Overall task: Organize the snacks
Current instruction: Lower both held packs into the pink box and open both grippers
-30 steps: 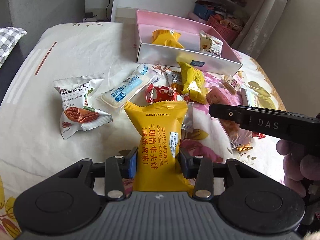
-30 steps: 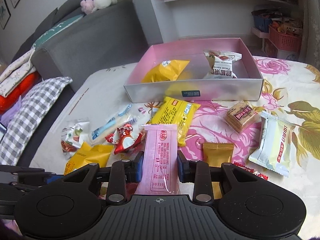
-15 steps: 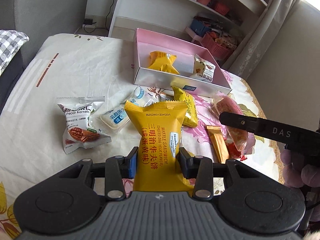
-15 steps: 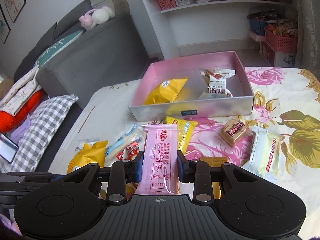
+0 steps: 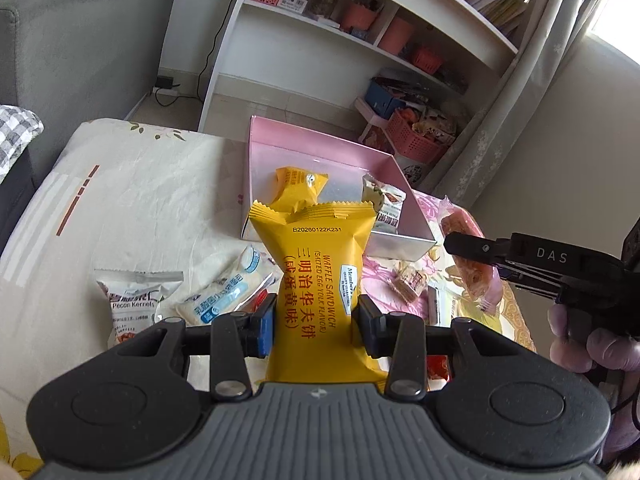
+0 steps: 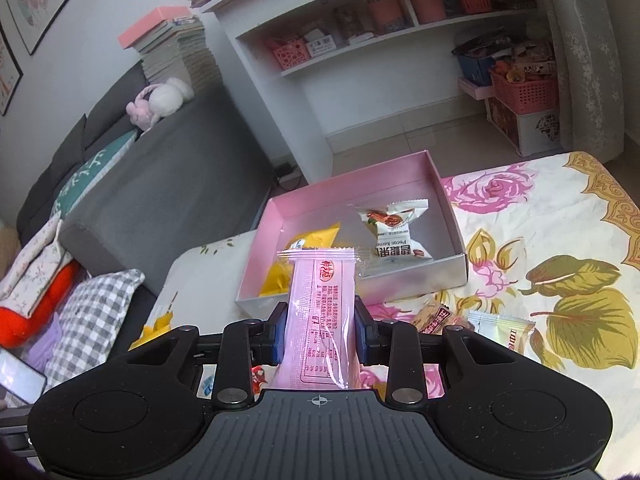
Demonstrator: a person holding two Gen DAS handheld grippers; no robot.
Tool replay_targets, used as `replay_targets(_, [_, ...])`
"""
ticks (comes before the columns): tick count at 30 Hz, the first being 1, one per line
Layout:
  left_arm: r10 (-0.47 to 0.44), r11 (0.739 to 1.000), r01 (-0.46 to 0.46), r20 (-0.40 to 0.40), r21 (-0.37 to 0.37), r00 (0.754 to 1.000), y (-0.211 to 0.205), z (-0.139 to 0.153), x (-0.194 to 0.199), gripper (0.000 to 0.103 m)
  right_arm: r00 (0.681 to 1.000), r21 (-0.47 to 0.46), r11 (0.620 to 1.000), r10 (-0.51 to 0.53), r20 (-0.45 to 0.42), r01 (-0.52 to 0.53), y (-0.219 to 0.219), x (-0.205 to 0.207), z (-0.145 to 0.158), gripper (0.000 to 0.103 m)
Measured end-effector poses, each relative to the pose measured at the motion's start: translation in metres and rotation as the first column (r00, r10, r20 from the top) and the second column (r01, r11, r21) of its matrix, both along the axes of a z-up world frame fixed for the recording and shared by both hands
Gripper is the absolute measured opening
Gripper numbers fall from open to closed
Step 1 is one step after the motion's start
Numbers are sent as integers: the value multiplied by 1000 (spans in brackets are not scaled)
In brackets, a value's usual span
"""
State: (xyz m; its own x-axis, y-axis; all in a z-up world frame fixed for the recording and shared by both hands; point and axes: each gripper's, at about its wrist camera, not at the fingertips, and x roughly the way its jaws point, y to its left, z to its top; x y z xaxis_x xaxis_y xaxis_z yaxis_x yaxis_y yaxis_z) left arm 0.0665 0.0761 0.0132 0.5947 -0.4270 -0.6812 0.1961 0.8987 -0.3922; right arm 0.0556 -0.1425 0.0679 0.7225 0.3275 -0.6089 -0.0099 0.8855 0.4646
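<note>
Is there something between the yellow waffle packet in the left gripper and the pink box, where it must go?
Nothing visible blocks it. The yellow waffle packet is lifted above the loose snacks, and the pink box ahead is open-topped, with free floor beside two packets.

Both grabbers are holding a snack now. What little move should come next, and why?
Probably carry the yellow packet in the left gripper forward over the pink box and let go. The box already holds two snacks with bare floor between them, and the pink packet can follow.

Glossy foil wrappers above a matt floral cloth

The yellow crimped plastic-foil waffle packet and pink film-wrapped bar shine; the pink shallow cardboard box looks satiny, the floral cotton tablecloth matt.
</note>
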Motion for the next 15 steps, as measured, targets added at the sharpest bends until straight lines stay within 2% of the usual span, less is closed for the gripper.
replay_targets(5, [30, 1000, -30, -3, 1, 1000, -9, -6, 18, 38, 999, 16, 998, -55, 2, 55, -8, 19, -6, 32])
replay_targets(10, [53, 998, -53, -8, -22, 999, -17, -8, 29, 38, 994, -12, 994, -111, -8, 111, -13, 40, -17, 32])
replay_targets(15, [36, 999, -36, -2, -22, 999, -26, -6, 42, 38, 990, 4, 990, -138, -29, 138, -21, 61, -25, 32])
